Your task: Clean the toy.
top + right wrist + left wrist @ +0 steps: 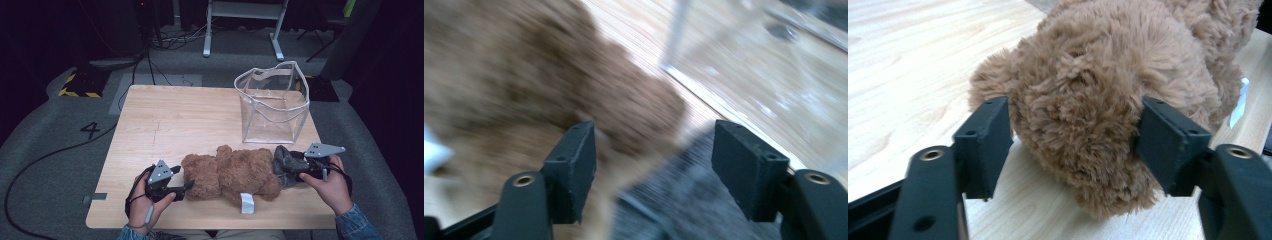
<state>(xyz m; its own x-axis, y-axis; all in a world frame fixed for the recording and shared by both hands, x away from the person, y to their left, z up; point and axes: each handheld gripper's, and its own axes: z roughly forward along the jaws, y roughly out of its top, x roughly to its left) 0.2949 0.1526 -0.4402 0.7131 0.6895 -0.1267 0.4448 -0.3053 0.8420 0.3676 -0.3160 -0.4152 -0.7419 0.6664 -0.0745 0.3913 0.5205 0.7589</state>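
The wooden desk (pixel 165 125) carries everything here. Largest on it is the clear plastic bag (pixel 274 102), standing open and upright well beyond the right gripper's jaws, its near lower edge passing just past them in the right gripper view. Next in size, the brown teddy bear (pixel 230 172) lies on its side between the two grippers, one end at each. In the left gripper view a rounded furry part of the bear (pixel 1098 100) sits between the wide-apart jaws of the left gripper (pixel 186 186); the fur brushes the inner face of the right-hand jaw, while a gap shows beside the other jaw, so nothing is clamped. A small dark grey fabric piece (pixel 286 162) at the bear's other end lies right under and between the jaws of the right gripper (pixel 296 168). Those jaws also stand wide apart, with the grey fabric (pixel 674 200) below them and brown fur behind the left-hand jaw; that view is blurred, and no grip shows. A white tag (pixel 247 202) hangs from the bear's near side, between the two grippers.
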